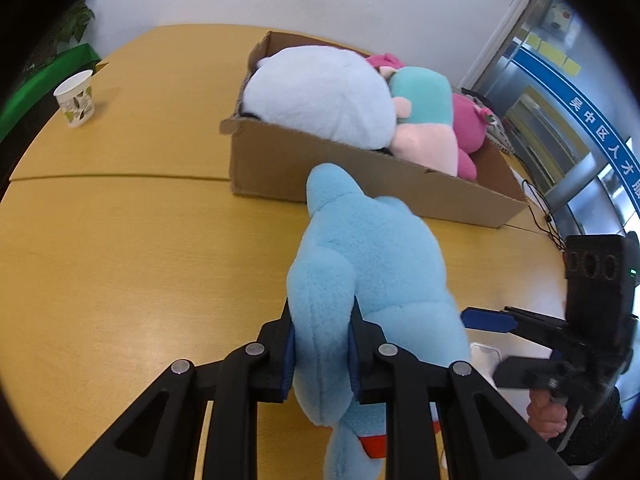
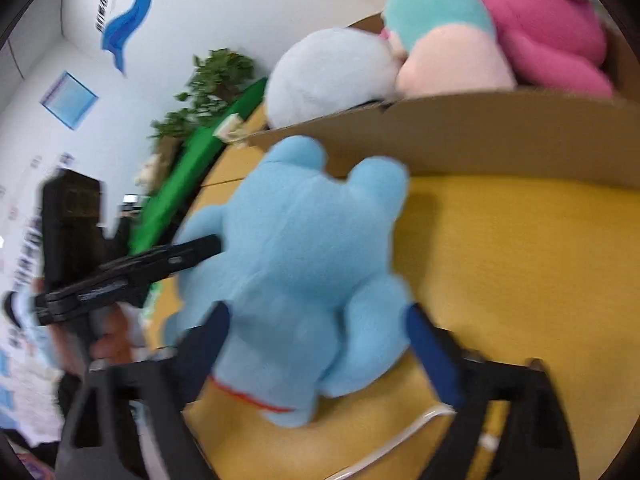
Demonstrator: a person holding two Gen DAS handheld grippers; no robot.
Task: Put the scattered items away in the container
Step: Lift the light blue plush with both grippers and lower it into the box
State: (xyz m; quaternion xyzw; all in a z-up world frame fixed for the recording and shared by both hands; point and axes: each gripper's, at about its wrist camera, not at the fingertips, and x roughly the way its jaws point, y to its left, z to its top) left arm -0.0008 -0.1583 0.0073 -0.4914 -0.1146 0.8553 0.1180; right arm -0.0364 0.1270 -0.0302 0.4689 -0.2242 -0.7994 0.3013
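A light blue plush toy lies on the wooden table in front of a cardboard box. My left gripper is shut on one limb of the blue plush. The right wrist view is blurred; there my right gripper is open, its blue-padded fingers on either side of the blue plush. The right gripper also shows in the left wrist view beside the plush. The box holds a white plush, a teal and pink plush and a magenta plush.
A paper cup stands at the table's far left. A green planter with plants runs along the wall. Black cables lie to the right of the box. A white flat object lies under the plush.
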